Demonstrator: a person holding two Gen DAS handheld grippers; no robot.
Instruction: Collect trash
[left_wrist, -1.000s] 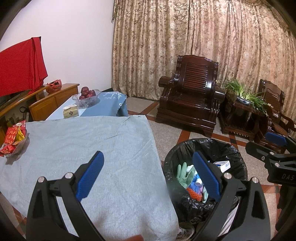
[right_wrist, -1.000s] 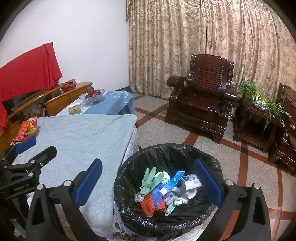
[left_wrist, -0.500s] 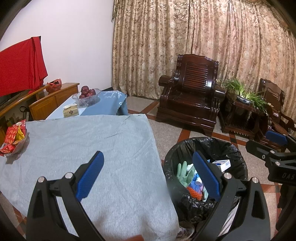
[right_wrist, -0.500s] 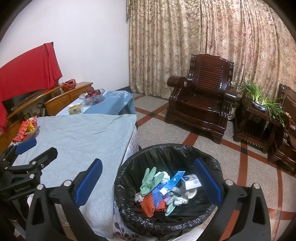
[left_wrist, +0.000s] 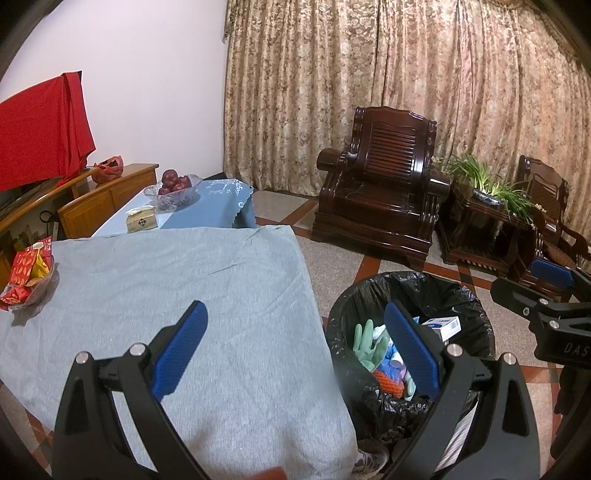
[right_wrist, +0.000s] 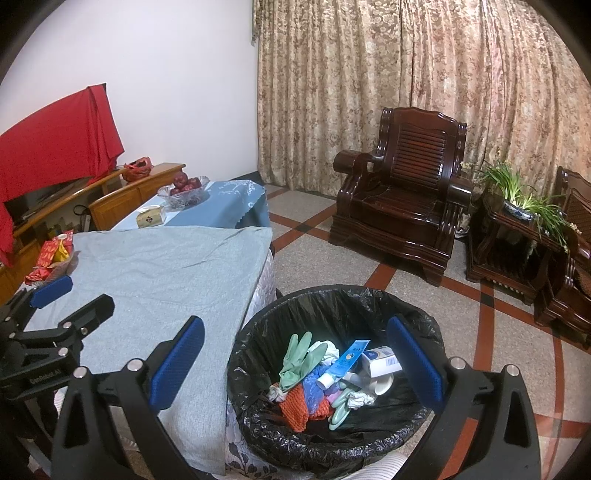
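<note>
A black-lined trash bin (right_wrist: 258, 332) stands on the floor beside the table; it also shows in the left wrist view (left_wrist: 476, 306). Inside lie green rubber gloves (right_wrist: 297, 360), a blue tube (right_wrist: 347, 358), a white box (right_wrist: 380, 363), an orange knit cloth (right_wrist: 295, 406) and crumpled paper. My right gripper (right_wrist: 295, 362) is open and empty above the bin. My left gripper (left_wrist: 295, 350) is open and empty above the table's near right corner, next to the bin. Each gripper shows at the edge of the other's view.
The table has a grey cloth (left_wrist: 166, 280). A glass bowl of red snack packets (left_wrist: 27, 277) sits at its left edge. Behind it a blue-covered table holds a fruit bowl (left_wrist: 173, 188) and a tissue box (left_wrist: 141, 219). Dark wooden armchairs (left_wrist: 384, 184) and a plant stand are on the tiled floor.
</note>
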